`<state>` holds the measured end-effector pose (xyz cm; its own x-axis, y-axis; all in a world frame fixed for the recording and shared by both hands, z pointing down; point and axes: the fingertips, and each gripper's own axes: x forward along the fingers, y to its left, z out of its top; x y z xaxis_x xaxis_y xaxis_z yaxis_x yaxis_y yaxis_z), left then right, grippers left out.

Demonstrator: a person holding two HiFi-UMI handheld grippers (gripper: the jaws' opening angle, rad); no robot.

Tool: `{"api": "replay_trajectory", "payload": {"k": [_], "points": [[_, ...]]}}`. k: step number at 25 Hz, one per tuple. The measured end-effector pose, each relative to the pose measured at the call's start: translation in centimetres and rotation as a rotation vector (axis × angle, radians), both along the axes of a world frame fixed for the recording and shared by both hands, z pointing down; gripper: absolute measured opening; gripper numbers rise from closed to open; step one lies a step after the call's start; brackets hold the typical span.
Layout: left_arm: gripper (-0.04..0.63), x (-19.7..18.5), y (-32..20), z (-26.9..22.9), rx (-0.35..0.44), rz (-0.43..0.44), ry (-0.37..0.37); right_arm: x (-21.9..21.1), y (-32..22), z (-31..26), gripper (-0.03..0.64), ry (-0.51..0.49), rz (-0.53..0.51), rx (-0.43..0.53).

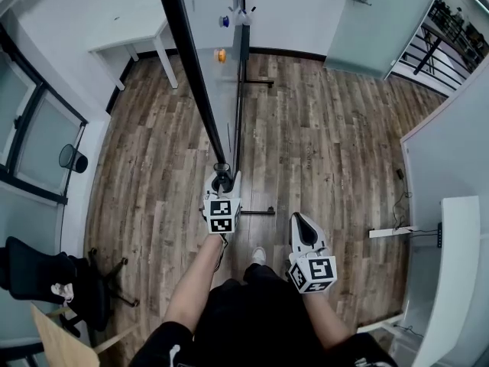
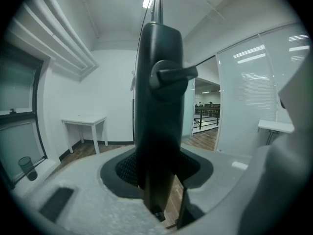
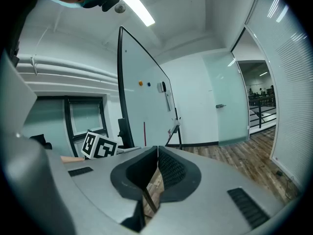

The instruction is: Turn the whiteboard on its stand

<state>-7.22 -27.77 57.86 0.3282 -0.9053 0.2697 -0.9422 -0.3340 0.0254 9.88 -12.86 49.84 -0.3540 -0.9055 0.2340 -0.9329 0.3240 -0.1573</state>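
Note:
The whiteboard [image 1: 208, 67] stands edge-on ahead of me, its black frame [image 1: 187, 60] slanting from the top of the head view down to my left gripper [image 1: 222, 180]. That gripper is shut on the frame's near end. In the left gripper view the dark frame post [image 2: 159, 111] with a small lever [image 2: 172, 74] fills the space between the jaws of the left gripper [image 2: 159, 180]. The stand's black upright [image 1: 239, 105] and foot bar [image 1: 258, 212] sit on the wood floor. My right gripper [image 1: 302, 224] hangs free to the right, shut and empty. From the right gripper [image 3: 155, 163] the whiteboard [image 3: 144, 106] shows at an angle.
A white table [image 1: 134, 43] stands by the far wall and a black bin [image 1: 72, 158] by the left windows. An office chair [image 1: 46, 277] sits at the lower left. A white desk [image 1: 452, 266] and a power strip [image 1: 391, 232] are at the right, a glass door [image 1: 382, 21] beyond.

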Motion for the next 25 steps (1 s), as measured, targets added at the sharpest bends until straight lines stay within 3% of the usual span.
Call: {"api": "replay_trajectory", "payload": {"k": [25], "points": [[0.176,-0.8,14.0,1.4,-0.007,0.012,-0.009,-3.2,14.0,1.6,0.014,0.008,0.031,-0.001]]}}
